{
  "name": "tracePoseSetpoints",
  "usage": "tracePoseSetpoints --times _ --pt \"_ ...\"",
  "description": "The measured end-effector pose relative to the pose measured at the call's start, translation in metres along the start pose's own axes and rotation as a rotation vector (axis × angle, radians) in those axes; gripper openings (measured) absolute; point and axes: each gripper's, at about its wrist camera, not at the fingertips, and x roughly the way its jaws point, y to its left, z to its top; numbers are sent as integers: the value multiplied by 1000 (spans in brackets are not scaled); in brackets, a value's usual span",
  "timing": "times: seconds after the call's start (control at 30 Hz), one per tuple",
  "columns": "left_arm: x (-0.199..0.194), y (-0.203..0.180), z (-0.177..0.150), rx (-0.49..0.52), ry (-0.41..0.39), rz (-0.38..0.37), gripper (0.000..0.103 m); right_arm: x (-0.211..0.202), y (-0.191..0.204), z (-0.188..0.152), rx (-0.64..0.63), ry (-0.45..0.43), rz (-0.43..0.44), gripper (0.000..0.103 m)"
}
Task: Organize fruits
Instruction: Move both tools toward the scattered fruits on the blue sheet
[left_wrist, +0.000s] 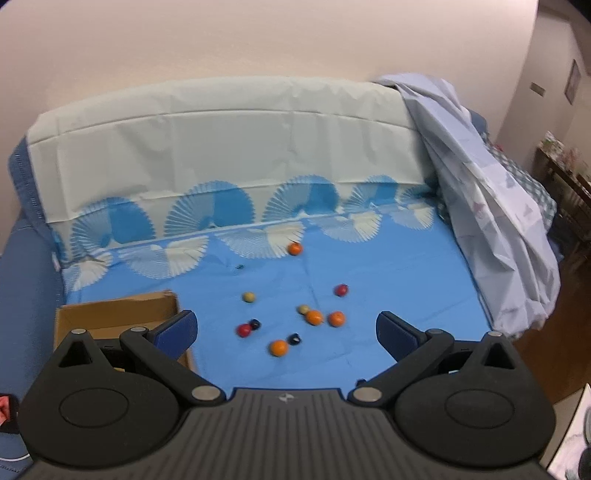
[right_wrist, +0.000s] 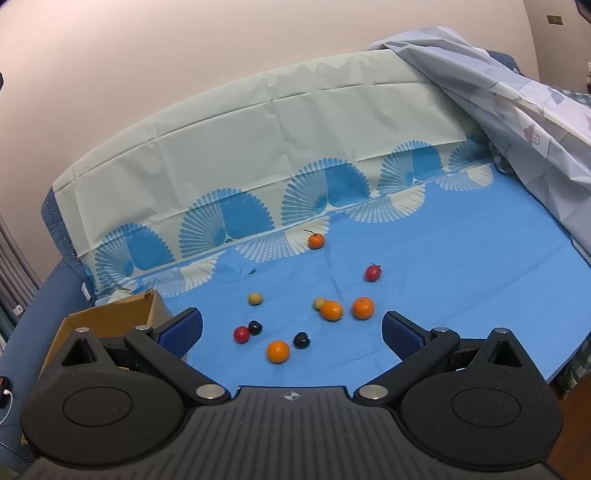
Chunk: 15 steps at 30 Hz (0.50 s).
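Left tongs (left_wrist: 286, 326): yours are spread wide, nothing held, hovering above the near edge of the blue patterned sheet (left_wrist: 388, 266).
Right tongs (right_wrist: 292, 330): same, wide apart and empty, looking over the same scatter.
Box: open brown cardboard box (right_wrist: 110, 314) sits at the near left, just behind the left finger in both views. Inside is mostly hidden, so you can't tell whether any fruit is in it yet.
Nearest fruit: round orange (right_wrist: 278, 351) closest to you, dark plum (right_wrist: 301, 340) just beside it.
Left pair: small red fruit (right_wrist: 241, 334) touching another dark plum (right_wrist: 255, 327).
Middle cluster: two oranges (right_wrist: 331, 310) side by side, a pale yellow-green fruit (right_wrist: 318, 303) touching the left one.
Lone ones: second pale fruit (right_wrist: 255, 298) further left; red fruit with stem (right_wrist: 373, 273) further right.
Far: stemmed orange (right_wrist: 316, 240) near the white fan print, well apart from the rest.
Progress: looks like the start. Ten fruits loose on the sheet, none gripped, all sorting left.
Next guess: take the nearest orange first, since the box is close.
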Motion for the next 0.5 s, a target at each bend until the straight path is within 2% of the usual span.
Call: tracePoseSetpoints --times 0.27,0.43,0.5 --pt "23 -17 -1 18 -5 7 103 13 -23 -2 16 0 -26 103" --pt "50 -29 -3 58 -20 68 103 25 -39 -2 29 8 -50 103" --pt "69 -28 -3 48 8 60 103 32 -45 -4 30 10 -70 103"
